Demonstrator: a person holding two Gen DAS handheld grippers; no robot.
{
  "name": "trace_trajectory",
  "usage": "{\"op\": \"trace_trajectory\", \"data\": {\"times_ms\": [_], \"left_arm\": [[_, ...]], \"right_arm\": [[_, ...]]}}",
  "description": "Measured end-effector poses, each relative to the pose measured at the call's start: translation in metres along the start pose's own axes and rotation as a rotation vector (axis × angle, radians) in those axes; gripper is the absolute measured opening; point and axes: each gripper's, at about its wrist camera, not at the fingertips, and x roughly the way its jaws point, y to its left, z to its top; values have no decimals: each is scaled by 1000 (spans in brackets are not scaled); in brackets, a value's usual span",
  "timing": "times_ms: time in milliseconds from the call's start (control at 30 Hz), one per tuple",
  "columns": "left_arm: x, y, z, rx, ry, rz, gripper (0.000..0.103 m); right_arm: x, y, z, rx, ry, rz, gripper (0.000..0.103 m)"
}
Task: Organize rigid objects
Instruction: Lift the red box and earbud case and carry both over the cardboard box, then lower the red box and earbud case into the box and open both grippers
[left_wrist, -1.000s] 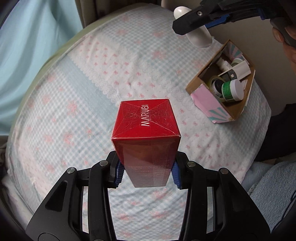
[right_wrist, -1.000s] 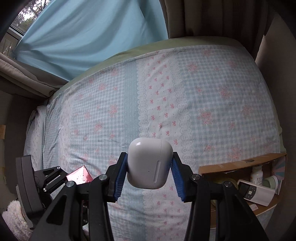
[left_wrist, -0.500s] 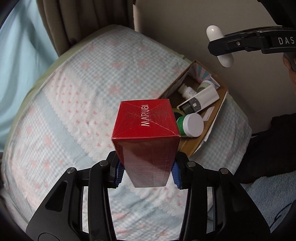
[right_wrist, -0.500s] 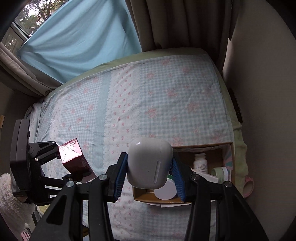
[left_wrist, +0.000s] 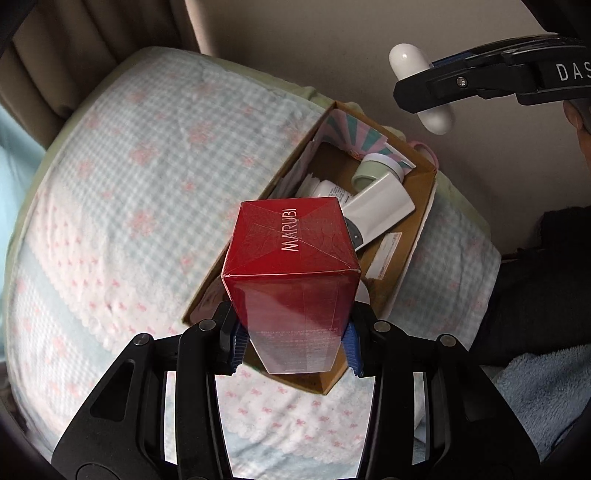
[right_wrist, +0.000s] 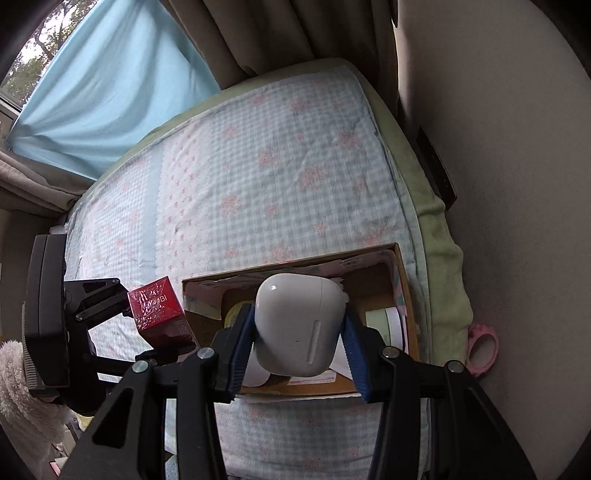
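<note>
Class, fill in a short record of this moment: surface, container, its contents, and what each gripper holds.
surface: bed with checked floral sheet
container: open cardboard box on the sheet
contents seen: white device, pale green lidded jar, white bottle
left gripper: shut on red box, over the cardboard box
right gripper: shut on white earbud case, over the cardboard box

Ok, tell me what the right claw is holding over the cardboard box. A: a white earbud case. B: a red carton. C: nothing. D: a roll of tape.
A: the right claw is shut on the white earbud case above the cardboard box; the left claw holds the red carton.
</note>
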Motion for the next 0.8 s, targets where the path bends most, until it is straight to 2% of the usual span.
{"op": "trace_trajectory", "data": {"times_ms": [233,433,567,600,633,667,700,733,767,800], "left_arm": [[57,-7,33,87,92,-6,38],[95,-13,50,129,141,-12,38],[108,-17,58,133,169,1,40],[109,-17,59,122,179,2,51],[107,-16,60,109,180,-7,67],[105,-16,59,99,176,-14,102],[100,-16,58,95,157,-26,103],[96,-16,56,97,146,-38,103],[93,-15,54,99,140,-46,103],[90,-15,50,100,139,-38,103]], "right_arm": [[60,-40,-1,64,53,36,43],[101,-62,-9,136,63,54,43],[117,-77,-12,232,88,131,43],[118,-77,-12,236,87,131,44],[117,-77,-11,237,81,131,47],[115,-77,-10,241,72,127,60],[112,-78,-10,246,61,116,83],[108,-79,-10,251,48,101,94],[103,-80,-10,258,37,83,103],[99,-82,-10,266,34,73,103]]}}
